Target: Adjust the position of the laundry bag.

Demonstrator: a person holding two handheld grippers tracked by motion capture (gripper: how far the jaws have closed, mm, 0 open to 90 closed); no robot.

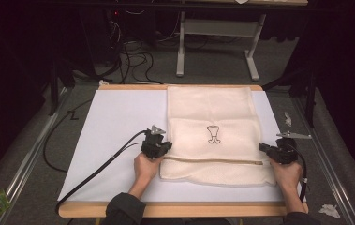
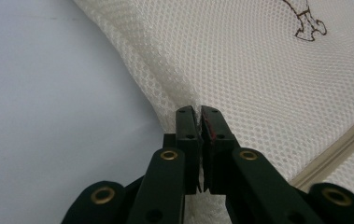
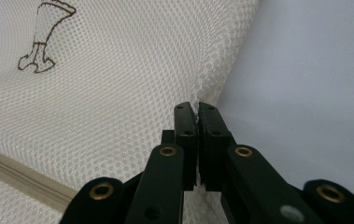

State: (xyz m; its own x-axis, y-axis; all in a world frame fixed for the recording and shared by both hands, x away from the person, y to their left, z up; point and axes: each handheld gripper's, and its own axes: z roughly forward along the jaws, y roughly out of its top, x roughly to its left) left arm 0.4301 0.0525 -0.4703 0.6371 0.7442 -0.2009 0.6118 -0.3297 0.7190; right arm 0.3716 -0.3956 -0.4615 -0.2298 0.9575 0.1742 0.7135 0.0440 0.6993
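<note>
White board (image 1: 119, 122) with a wooden rim is laid on the table; dark floor, cables and a grey desk frame (image 1: 217, 42) are seen beyond. Nearest the camera, both forearms come in from the bottom edge. A hand is wrapped round the left gripper (image 1: 159, 149) at the left edge of a cream mesh laundry bag (image 1: 212, 112); the right gripper (image 1: 272, 151) is held at the bag's right edge.

In the left gripper view the jaws are closed to a hairline gap with a fold of mesh edge pinched between them (image 2: 198, 122). Same on the other side: jaws pressed together on the mesh edge (image 3: 196, 119). So both edges are held.

Zipper (image 1: 212, 161) is run left-right across the near part of the bag, just below the level of the two grippers, and looks closed. A small brown printed motif (image 1: 213, 135) sits mid-bag, upright as seen from the person's side. The bag's long axis is run near-to-far, from about the zipper end to the far rim of the board; a crosswise fold line is seen midway.

Risk, as a judgement: only thin mesh is pinched at each side, so an uneven lift or pull could let one edge slip out, skewing any fold. Mesh could snag or stretch at the jaw tips if pulled hard.
</note>
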